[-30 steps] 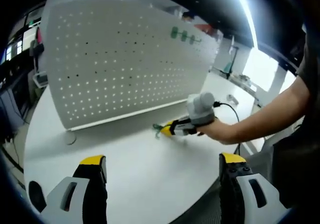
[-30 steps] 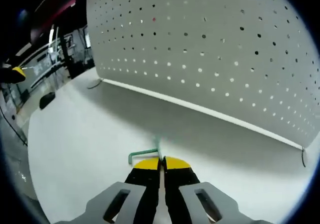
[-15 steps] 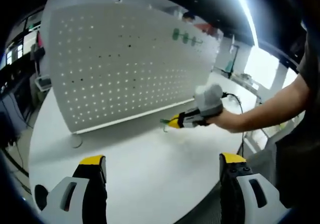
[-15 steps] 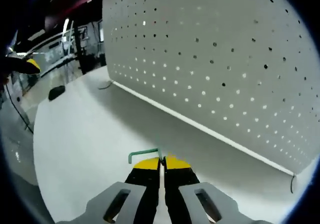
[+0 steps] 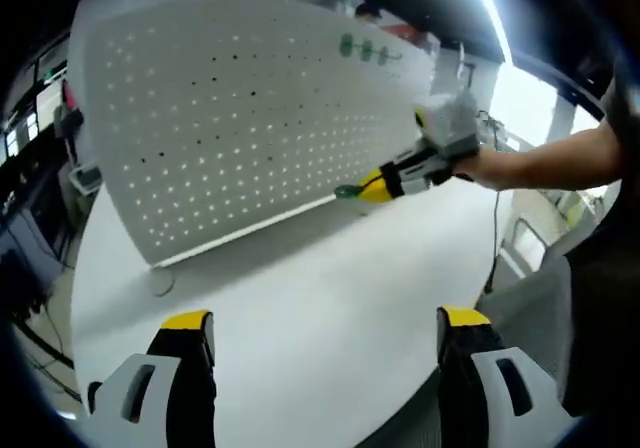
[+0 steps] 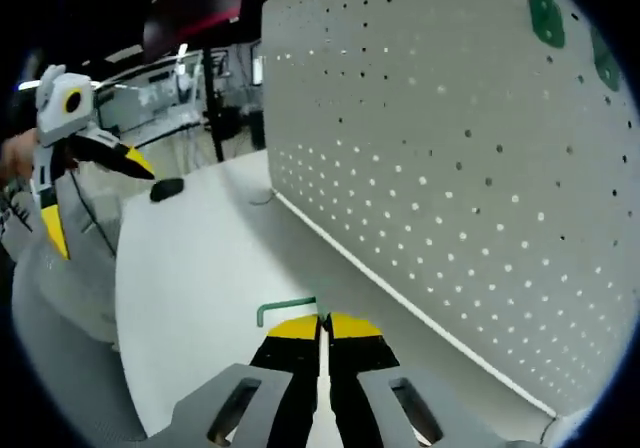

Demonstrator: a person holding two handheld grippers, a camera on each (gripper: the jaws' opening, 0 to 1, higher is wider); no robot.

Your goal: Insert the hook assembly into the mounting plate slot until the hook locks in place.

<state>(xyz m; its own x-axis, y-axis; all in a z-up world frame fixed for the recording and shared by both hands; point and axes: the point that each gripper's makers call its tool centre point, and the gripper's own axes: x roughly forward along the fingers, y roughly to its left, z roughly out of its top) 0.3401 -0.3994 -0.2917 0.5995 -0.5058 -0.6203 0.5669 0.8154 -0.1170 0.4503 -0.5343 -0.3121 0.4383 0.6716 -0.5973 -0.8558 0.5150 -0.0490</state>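
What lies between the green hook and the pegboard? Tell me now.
Nothing: in the right gripper view, only bare white table separates the green hook, clamped in the right hand-held gripper, from the pegboard.

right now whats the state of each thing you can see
right tool: shut on the green hook, lifted off the table
green hook: gripped, not yet in the pegboard
left tool: open, holding nothing
pegboard: upright on the table, green pieces near its top edge

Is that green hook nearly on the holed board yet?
Done: the right gripper has its fingers shut on the hook. In hand: it is held up near the pegboard. Left: pushing it into a hole until it locks. The left gripper waits open.
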